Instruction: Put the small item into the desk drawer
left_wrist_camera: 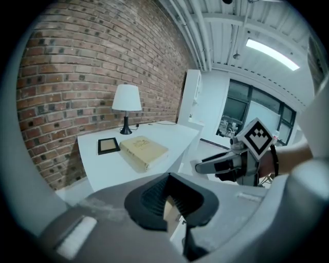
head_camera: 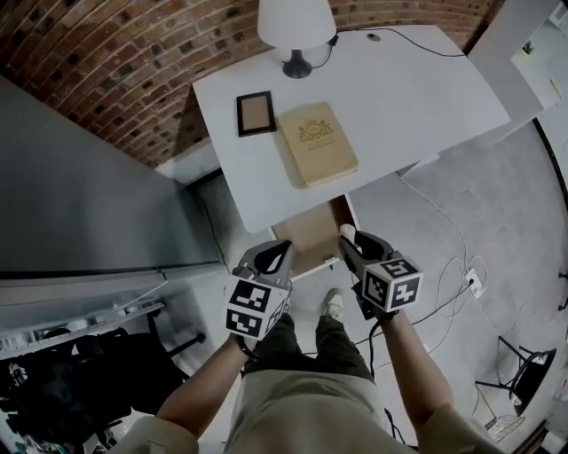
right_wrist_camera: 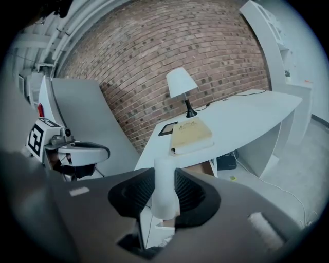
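- Drawer is standing open under the near edge of the white desk, showing its brown wooden inside.
- I am holding my right gripper at the drawer's right side, tilting it downward toward the desk.
- Its jaws are clamping the small item, a white, rounded, tube-like piece that is standing upright between the ribbed black pads and sticking out above them.
- In the head view the small item is showing as a white tip right at the drawer's right wall. Whether it is hanging over the inside or just beside the wall, I cannot tell.
- I am holding my left gripper at the drawer's near left corner, beside the right gripper but apart from it.
- Its jaws are standing apart with nothing between them, and only a bit of the drawer's wood is showing through the gap.
- A tan book is lying flat on the desk close to its near edge, just beyond the drawer.
- A dark picture frame is lying just left of the book, on its far side.
- A white lamp is standing at the desk's far edge, near the brick wall.
- White cables are trailing across the grey floor to the right of the drawer.
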`<state>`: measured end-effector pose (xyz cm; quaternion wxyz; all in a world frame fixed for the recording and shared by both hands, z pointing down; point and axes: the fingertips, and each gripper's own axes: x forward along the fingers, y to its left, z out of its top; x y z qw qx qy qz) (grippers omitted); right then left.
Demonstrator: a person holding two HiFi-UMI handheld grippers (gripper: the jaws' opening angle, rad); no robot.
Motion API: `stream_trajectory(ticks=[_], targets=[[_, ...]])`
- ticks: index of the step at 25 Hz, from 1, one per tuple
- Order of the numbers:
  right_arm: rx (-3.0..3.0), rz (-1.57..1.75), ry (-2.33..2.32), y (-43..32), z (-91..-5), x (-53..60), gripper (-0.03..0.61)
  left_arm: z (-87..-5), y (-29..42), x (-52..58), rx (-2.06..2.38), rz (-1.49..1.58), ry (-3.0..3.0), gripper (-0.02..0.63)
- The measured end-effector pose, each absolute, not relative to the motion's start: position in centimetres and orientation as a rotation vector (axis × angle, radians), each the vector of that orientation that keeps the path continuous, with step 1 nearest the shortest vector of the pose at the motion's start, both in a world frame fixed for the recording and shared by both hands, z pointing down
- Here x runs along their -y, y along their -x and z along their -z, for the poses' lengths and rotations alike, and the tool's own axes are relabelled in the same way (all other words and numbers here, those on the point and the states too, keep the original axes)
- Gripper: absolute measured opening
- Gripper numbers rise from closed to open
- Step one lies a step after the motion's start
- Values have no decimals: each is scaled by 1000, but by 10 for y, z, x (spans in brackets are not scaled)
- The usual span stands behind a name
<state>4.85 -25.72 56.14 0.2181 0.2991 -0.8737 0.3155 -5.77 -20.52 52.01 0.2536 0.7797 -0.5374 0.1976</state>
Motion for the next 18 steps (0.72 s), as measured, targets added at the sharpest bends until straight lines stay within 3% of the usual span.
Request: stream_trajectory(ticks=[18], targets=[[2253, -797, -682, -14, -771, 272, 126, -709, 70, 213, 1472, -579, -1899, 2]])
